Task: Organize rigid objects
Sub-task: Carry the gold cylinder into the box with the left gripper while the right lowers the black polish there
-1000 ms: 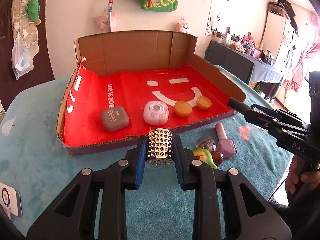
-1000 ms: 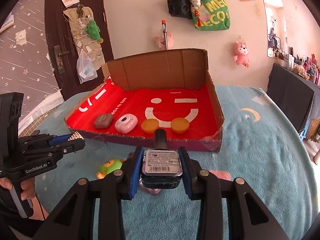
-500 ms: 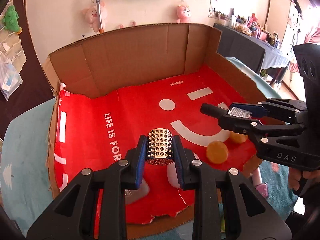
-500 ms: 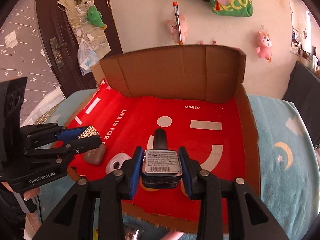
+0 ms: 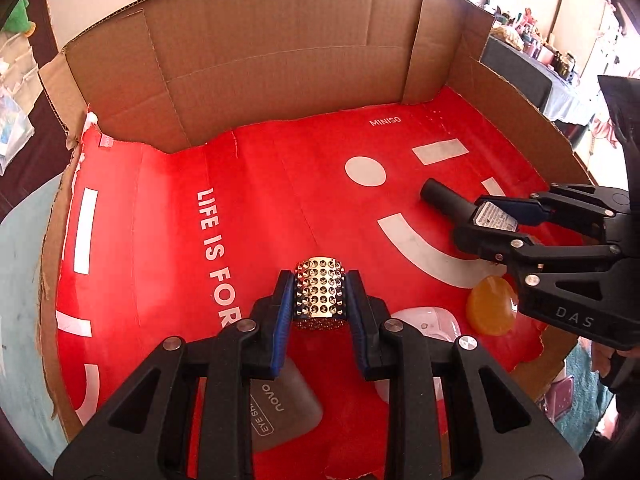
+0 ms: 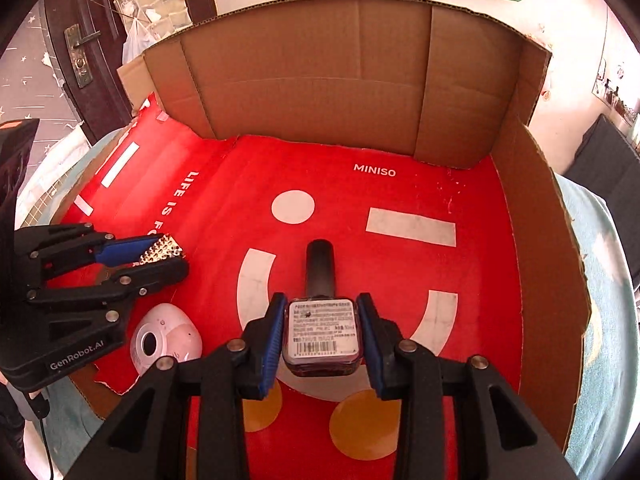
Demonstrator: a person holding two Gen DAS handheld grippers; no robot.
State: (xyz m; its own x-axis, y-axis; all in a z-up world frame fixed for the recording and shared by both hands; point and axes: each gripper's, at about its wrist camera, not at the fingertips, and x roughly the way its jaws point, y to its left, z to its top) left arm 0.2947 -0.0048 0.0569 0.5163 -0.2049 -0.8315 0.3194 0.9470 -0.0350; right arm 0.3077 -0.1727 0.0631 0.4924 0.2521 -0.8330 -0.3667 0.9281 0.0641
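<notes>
My left gripper (image 5: 319, 300) is shut on a gold studded cylinder (image 5: 319, 294) and holds it over the red floor of the cardboard box (image 5: 168, 208). My right gripper (image 6: 322, 332) is shut on a dark nail polish bottle (image 6: 322, 330) with a black cap, over the white smile print. The left gripper also shows in the right wrist view (image 6: 160, 256), and the right gripper in the left wrist view (image 5: 492, 220). In the box lie a grey case (image 5: 288, 412), a pink round case (image 6: 166, 340) and two orange discs (image 6: 364, 420) (image 5: 492, 310).
The box has tall brown walls at the back (image 6: 320, 76) and right (image 6: 540, 260). It rests on a teal cloth (image 6: 600, 320). A purple item (image 5: 560, 396) lies outside the box's near right corner.
Both grippers have moved forward from the teal cloth over the box's front edge and farther in, each still holding its object.
</notes>
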